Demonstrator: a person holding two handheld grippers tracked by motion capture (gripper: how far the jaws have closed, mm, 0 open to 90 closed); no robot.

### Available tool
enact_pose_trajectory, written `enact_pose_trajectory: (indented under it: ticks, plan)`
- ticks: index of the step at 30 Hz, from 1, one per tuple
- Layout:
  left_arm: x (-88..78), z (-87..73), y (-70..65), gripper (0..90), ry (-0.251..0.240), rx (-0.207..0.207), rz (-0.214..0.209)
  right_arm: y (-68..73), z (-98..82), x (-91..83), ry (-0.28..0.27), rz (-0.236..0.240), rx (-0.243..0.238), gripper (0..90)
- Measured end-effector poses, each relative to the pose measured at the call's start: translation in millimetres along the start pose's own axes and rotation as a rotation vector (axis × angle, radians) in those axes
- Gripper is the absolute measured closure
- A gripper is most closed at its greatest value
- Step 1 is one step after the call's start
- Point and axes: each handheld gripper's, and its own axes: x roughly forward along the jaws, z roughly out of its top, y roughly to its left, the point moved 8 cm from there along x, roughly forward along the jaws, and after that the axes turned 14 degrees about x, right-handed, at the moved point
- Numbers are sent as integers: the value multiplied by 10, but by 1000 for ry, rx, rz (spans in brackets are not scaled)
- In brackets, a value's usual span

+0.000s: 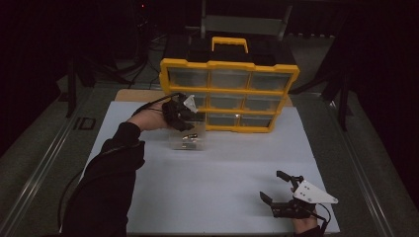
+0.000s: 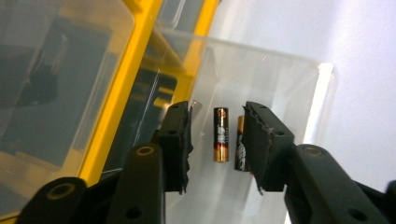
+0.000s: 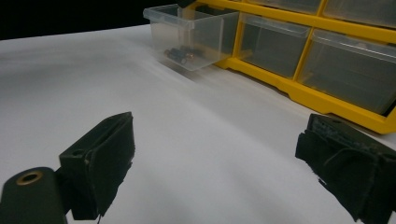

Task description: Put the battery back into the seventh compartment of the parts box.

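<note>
Two batteries [image 2: 221,135] are lying in the clear drawer [image 1: 188,140], which is sitting on the white table sheet [image 1: 222,168] just in front of the yellow organizer [image 1: 230,94]. The left gripper [image 1: 184,118] is reaching into it with jaws parted on either side of one cell, gripping nothing, so the step in hand appears to be a pick, and closing squarely on that cell is the next requirement. Farther right, the right gripper [image 1: 279,187] is hovering low over the sheet, jaws wide apart and empty.
</note>
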Motion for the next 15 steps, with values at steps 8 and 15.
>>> enact_pose_trajectory:
  ticks: [8,15]
  plan:
    - [-119,-4,-54,405,-51,-77,-43,4,-1,7,2,-1,-2,92]
    - [-145,-40,-115,238,-7,-157,-50,5,2,5,1,-1,-2,92]
